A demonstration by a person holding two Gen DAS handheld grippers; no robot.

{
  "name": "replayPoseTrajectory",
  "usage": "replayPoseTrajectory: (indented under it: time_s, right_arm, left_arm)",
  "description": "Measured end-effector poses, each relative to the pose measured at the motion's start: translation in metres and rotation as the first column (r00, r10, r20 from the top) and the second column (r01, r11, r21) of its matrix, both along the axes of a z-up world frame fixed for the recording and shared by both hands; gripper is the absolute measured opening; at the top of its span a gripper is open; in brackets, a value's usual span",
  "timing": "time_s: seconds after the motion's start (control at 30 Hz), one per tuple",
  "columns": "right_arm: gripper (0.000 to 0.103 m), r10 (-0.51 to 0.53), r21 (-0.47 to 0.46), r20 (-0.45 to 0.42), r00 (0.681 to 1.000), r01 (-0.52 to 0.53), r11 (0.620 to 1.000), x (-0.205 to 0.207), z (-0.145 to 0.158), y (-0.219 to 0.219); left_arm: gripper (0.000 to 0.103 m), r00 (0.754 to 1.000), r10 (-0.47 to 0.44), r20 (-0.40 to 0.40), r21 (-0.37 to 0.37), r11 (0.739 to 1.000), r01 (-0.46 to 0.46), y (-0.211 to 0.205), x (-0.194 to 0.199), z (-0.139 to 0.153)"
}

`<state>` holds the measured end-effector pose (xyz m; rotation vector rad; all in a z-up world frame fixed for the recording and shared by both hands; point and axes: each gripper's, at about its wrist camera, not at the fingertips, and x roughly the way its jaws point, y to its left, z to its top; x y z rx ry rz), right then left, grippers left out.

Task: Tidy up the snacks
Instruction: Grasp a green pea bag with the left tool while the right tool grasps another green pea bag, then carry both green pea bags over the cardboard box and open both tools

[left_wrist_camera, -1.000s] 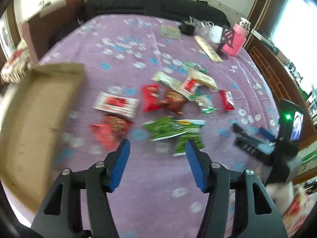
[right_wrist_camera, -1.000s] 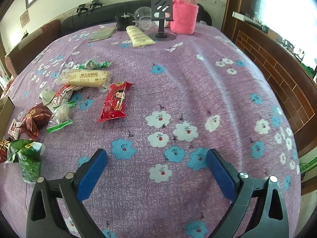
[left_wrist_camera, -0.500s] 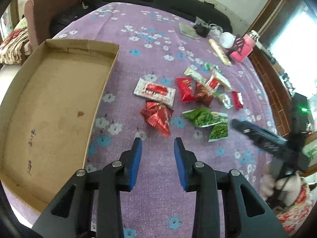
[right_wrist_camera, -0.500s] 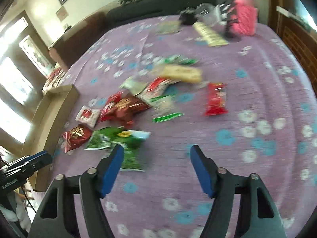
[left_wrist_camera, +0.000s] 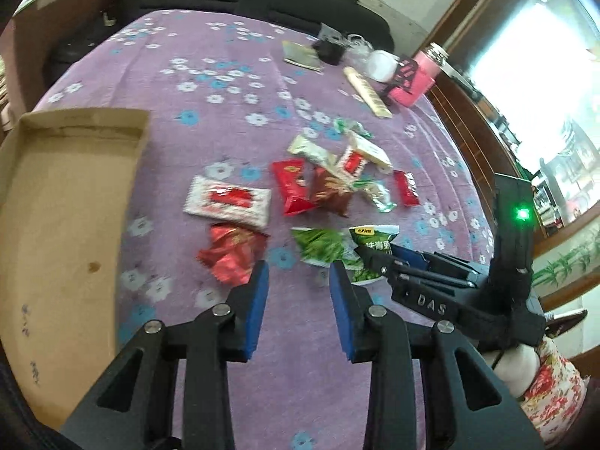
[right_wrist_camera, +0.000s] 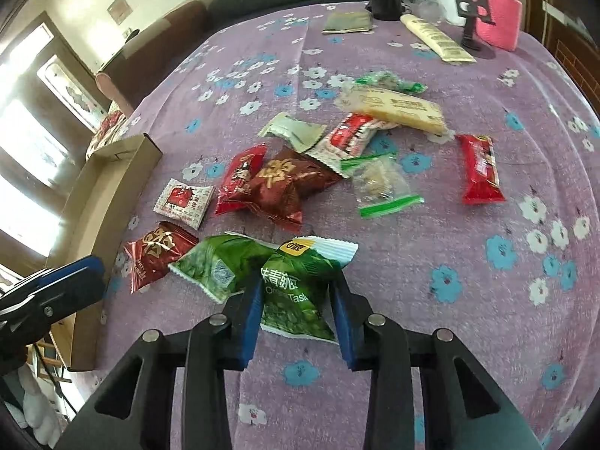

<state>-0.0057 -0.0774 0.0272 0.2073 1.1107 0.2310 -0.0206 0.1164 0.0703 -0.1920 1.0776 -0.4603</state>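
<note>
Step in hand: pickup. Right claw (right_wrist_camera: 296, 300) has just been closing, now pinching green pea packet (right_wrist_camera: 296, 285); left claw (left_wrist_camera: 298, 281) narrowed, empty. Next: carry to cardboard tray (left_wrist_camera: 56, 206).

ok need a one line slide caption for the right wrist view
Right gripper closing around a green snack pack on the purple floral cloth, other snacks scattered beyond.

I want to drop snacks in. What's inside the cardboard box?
The cardboard box shows a bare floor with a small stain and pen marks; no snacks visible. Its near corner is cut off by the frame.
</note>
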Motion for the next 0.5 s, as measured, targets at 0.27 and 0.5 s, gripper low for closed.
replayPoseTrajectory:
  time_s: [0.27,0.5]
  right_arm:
    - [0.034,-0.056,0.008,0.002,0.998,0.056,0.998,-0.019,0.004,-0.031]
    - [0.034,-0.065,0.011,0.007,0.998,0.065,0.998,-0.029,0.007,-0.043]
  left_arm:
    - [0.036,0.995,-0.093,-0.023,0.06,0.994,0.094,-0.05,0.026,-0.021]
    - [0.039,0.993,-0.117,-0.037,0.154,0.981,0.121,-0.07,0.034,-0.046]
